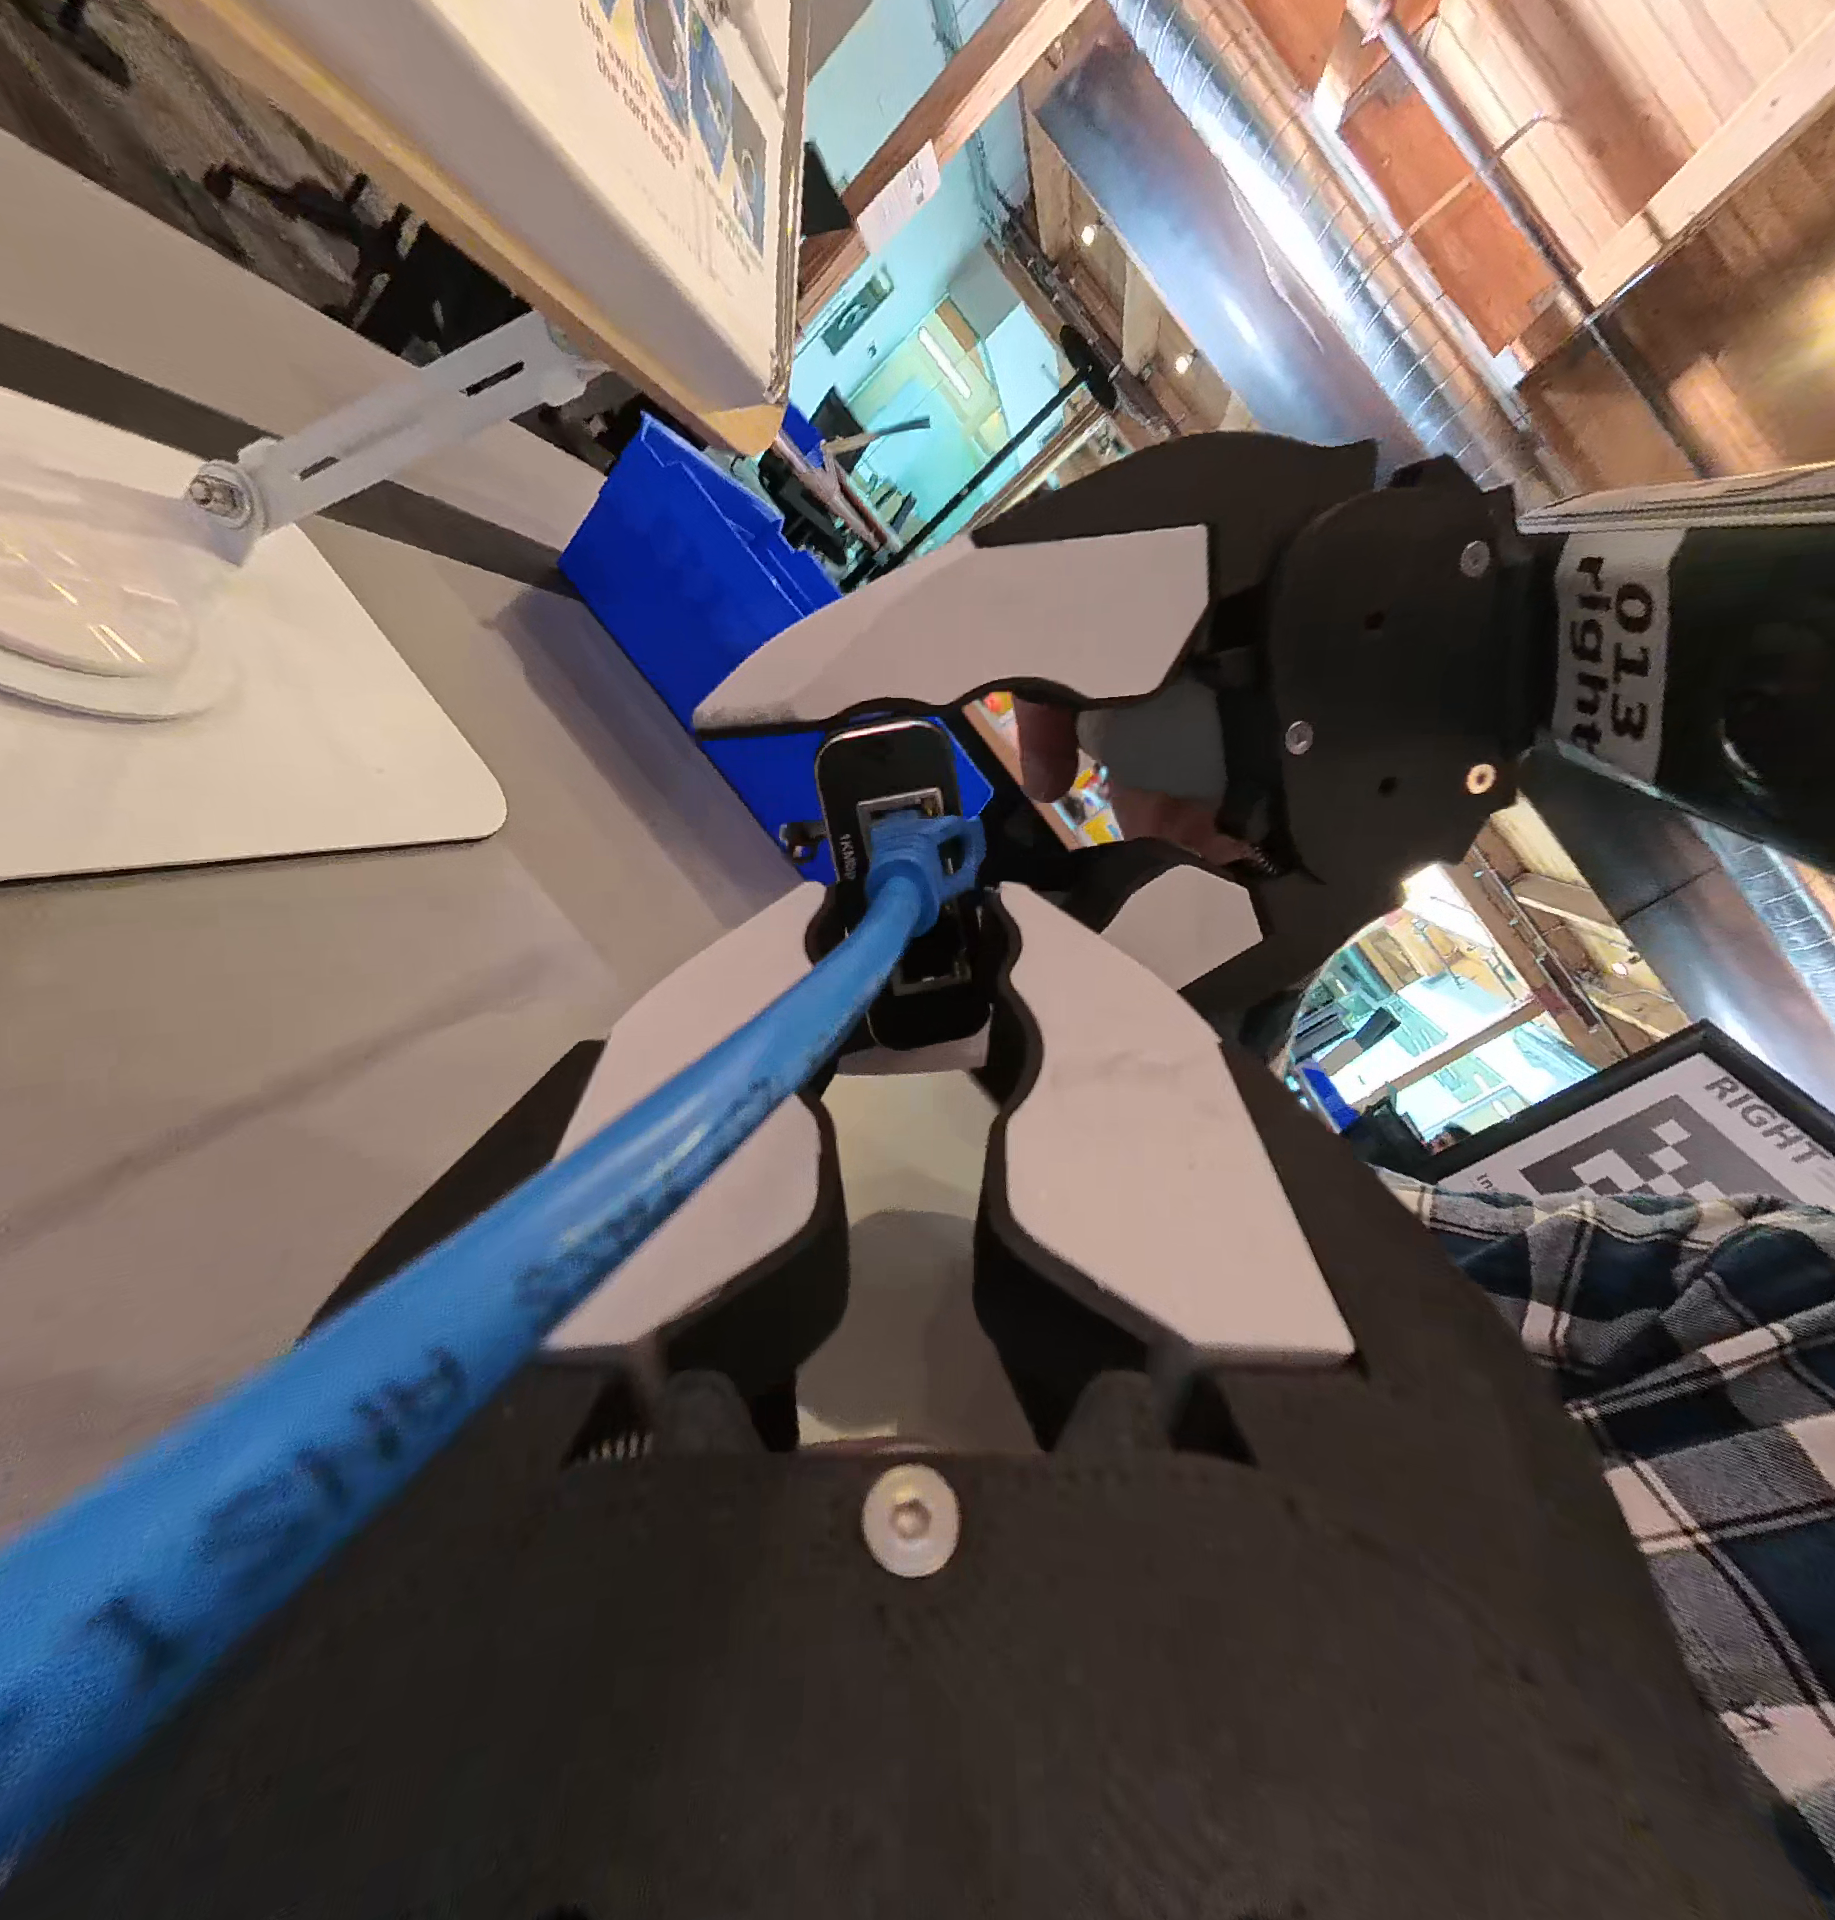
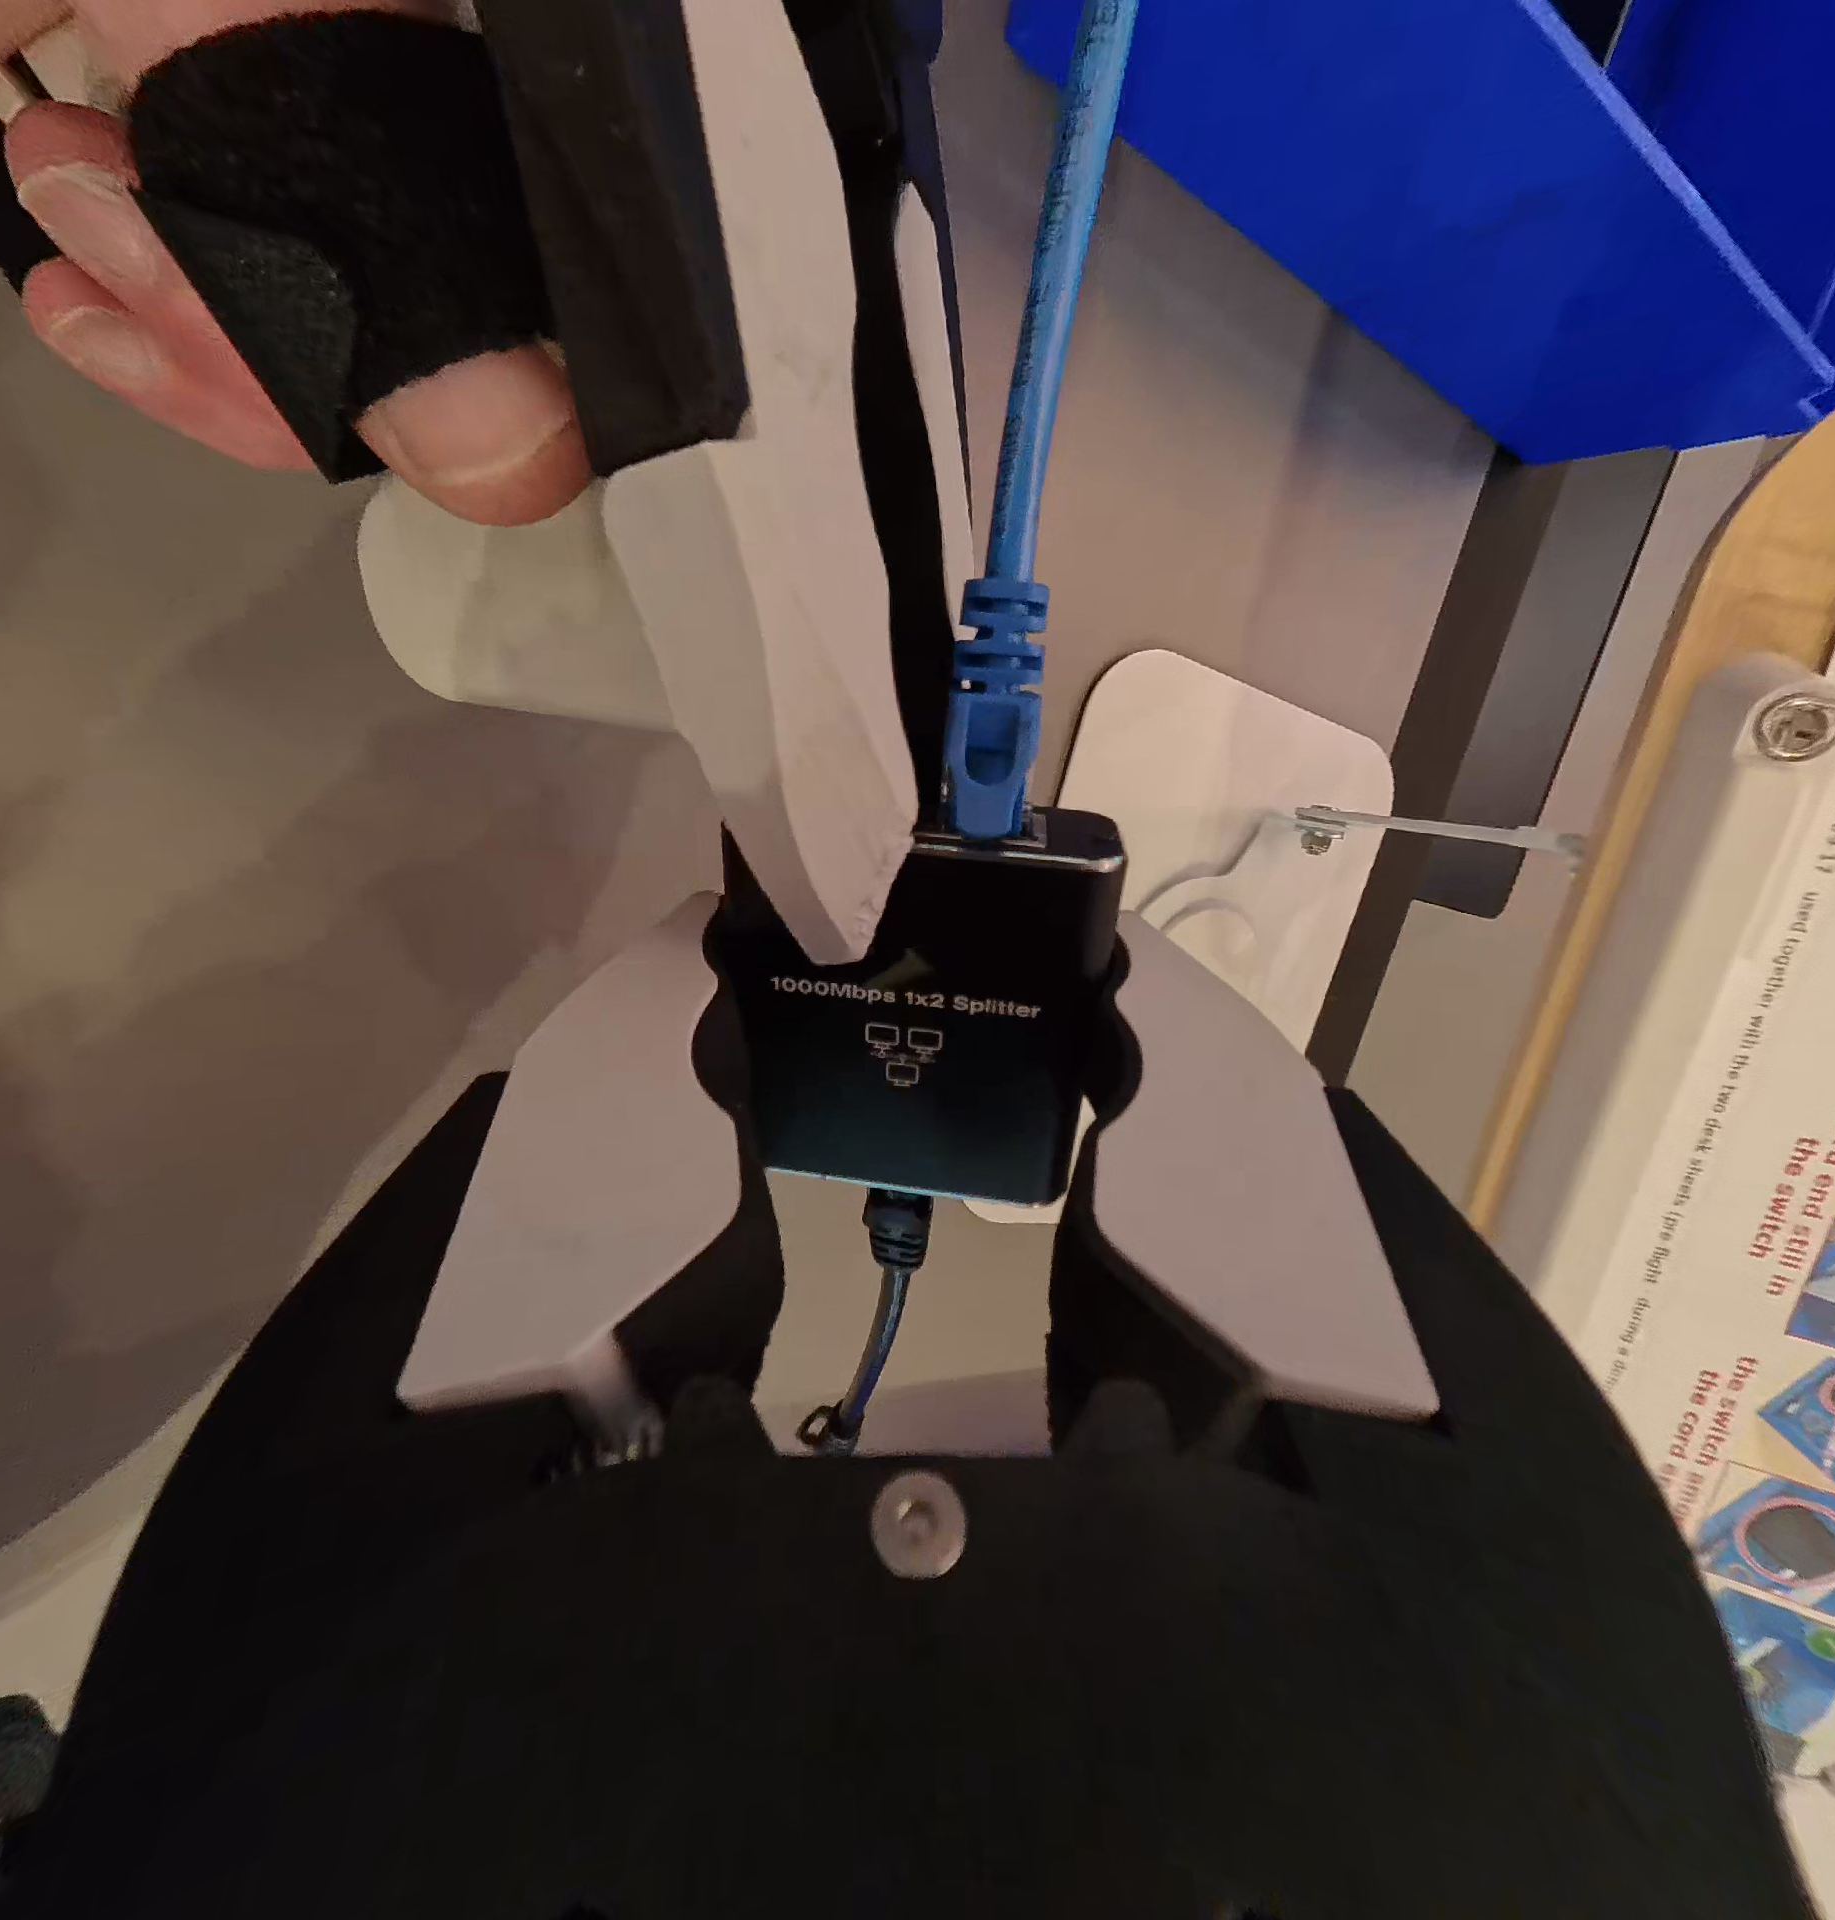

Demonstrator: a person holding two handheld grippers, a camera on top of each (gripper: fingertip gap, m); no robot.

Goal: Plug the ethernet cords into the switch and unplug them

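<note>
My right gripper (image 2: 918,997) is shut on a black switch (image 2: 923,1091), gripping it by its two narrow sides above the table. A blue ethernet plug (image 2: 996,727) sits in one front port, and its blue cord (image 2: 1048,312) runs away past my left gripper's finger (image 2: 788,675). A dark cord (image 2: 897,1231) is plugged in at the back. In the left wrist view my left gripper (image 1: 908,935) is closed across the switch (image 1: 887,758) at its empty port (image 1: 934,971). The blue plug (image 1: 918,842) sits just beyond the tips. The cord (image 1: 580,1195) passes over one finger, outside the grasp.
A blue bin (image 2: 1412,208) stands just behind the switch. A white flat stand (image 1: 217,727) with a bracket lies on the grey table (image 1: 217,1039). A printed instruction sheet (image 2: 1723,1247) lies at the right. A person's hand (image 2: 217,312) and plaid sleeve (image 1: 1671,1403) are close by. Less than 4 cm separates the two grippers' tips.
</note>
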